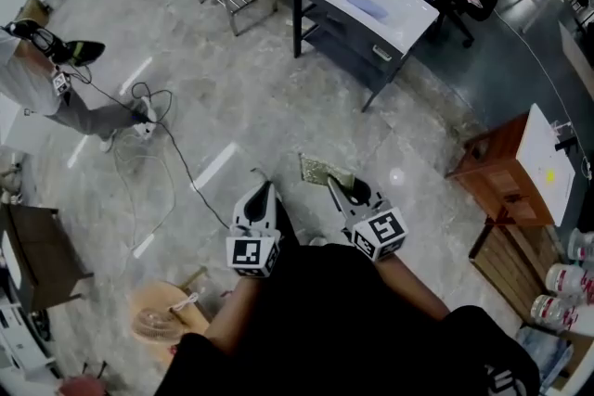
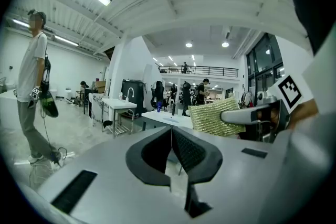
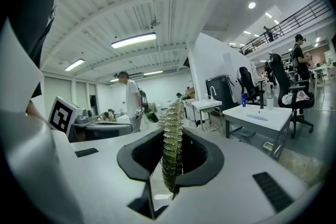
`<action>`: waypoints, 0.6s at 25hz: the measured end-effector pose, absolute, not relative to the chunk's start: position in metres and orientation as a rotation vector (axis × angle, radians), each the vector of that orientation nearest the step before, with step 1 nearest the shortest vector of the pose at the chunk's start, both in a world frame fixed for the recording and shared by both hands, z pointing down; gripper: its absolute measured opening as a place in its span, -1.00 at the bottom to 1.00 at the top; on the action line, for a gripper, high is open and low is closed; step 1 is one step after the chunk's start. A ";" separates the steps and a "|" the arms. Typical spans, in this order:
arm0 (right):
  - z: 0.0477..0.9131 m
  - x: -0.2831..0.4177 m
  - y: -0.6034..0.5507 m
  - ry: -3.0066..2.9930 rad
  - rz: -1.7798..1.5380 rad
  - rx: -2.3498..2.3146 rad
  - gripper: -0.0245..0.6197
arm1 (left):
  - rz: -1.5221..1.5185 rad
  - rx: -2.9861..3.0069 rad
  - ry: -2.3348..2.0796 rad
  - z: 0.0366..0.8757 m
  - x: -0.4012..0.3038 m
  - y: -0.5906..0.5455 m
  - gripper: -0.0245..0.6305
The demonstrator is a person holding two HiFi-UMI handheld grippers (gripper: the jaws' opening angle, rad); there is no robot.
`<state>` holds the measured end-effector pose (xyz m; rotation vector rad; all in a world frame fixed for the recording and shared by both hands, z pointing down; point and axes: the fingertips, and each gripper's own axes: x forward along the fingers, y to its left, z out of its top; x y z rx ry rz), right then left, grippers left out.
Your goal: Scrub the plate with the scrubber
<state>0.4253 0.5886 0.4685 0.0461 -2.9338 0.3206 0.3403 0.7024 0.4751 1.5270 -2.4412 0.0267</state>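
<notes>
Left gripper [image 2: 171, 132] has its fingers together, nothing between them; right gripper [image 3: 174, 136] has fingers clamped on the green scrubber [image 1: 319, 170]. Bluish plate [image 1: 366, 6] lies mid-tabletop [image 1: 413, 25], well apart from both.

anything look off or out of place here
Nothing looks spilled or broken. Two things stand out: a loose cable sprawls in loops across the floor, a possible trip hazard, and the right tool clamps the scrubber in mid-air, far from the bluish plate on the white table.
</notes>
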 end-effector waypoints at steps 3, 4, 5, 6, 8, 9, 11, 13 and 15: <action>0.478 0.393 0.565 -2.912 0.340 0.102 -0.73 | 0.016 1.546 -2.418 0.489 0.304 0.686 -0.91; 0.478 0.379 0.557 -2.907 0.351 0.116 -0.73 | 0.017 1.554 -2.412 0.489 0.289 0.678 -0.91; 0.477 0.364 0.549 -2.903 0.352 0.128 -0.73 | 0.017 1.559 -2.409 0.487 0.271 0.671 -0.91; 0.475 0.346 0.541 -2.900 0.343 0.133 -0.73 | 0.015 1.563 -2.407 0.485 0.253 0.664 -0.91; 0.468 0.306 0.528 -2.899 0.318 0.129 -0.73 | 0.008 1.559 -2.409 0.483 0.213 0.654 -0.91; 0.466 0.287 0.523 -2.898 0.312 0.127 -0.73 | 0.003 1.555 -2.412 0.482 0.195 0.650 -0.91; 0.464 0.252 0.509 -2.891 0.307 0.142 -0.73 | -0.006 1.549 -2.418 0.480 0.158 0.640 -0.91; 0.462 0.217 0.497 -2.882 0.332 0.168 -0.73 | -0.014 1.547 -2.421 0.478 0.122 0.631 -0.91; 0.460 0.185 0.488 -2.869 0.342 0.180 -0.73 | -0.021 1.540 -2.419 0.476 0.087 0.626 -0.91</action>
